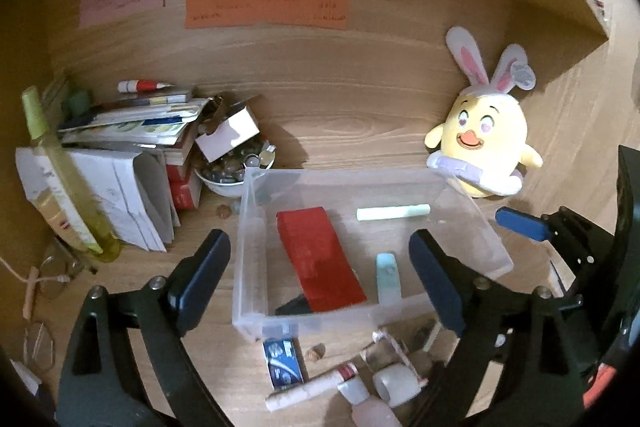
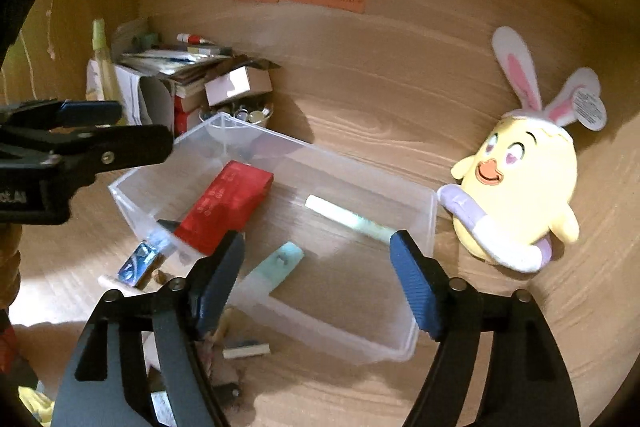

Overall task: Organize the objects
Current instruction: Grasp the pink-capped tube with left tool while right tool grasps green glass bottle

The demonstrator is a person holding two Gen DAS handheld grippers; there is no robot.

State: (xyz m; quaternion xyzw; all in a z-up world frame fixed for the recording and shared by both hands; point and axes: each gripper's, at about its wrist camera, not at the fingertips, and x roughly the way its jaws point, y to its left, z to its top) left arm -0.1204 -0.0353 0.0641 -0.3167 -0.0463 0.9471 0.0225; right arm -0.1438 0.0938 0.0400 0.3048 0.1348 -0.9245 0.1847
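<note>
- Evidently hovered over the clear bin (image 1: 250,235) on the counter (image 1: 360,155) with the left gripper (image 1: 318,239), fingers spread wide and empty.
- Likewise held the right gripper (image 2: 318,239) above the bin's near right part, fingers released, with nothing clamped.
- Found three things already inside the bin: a red box (image 1: 320,259) lying flat toward the left, a pale green stick (image 1: 394,213) by the far wall, and a teal-capped tube (image 1: 387,279) against the near wall.
- Judged the step in hand as fetching the next loose item from the near clutter: a blue packet (image 1: 283,363) just beside the bin's near wall, a white tube (image 1: 308,387) nearer still, or a small white cup-like piece (image 1: 396,381) to its right.
- Best done by choosing one item only, coming down with fingers astride its narrow side, and closing on the middle, not an end.
- Needed care with the blue packet: tucked close to the bin wall, so likely to nudge the light bin. Better dragged clear toward the near edge first.
- Worth keeping the idle gripper off to one side, well apart, to avoid a clash over the bin.
- Left alone the plush chick (image 1: 486,143) at the far right, and the bowl of stones (image 1: 224,179) and paper stack (image 1: 132,131) at the far left.
</note>
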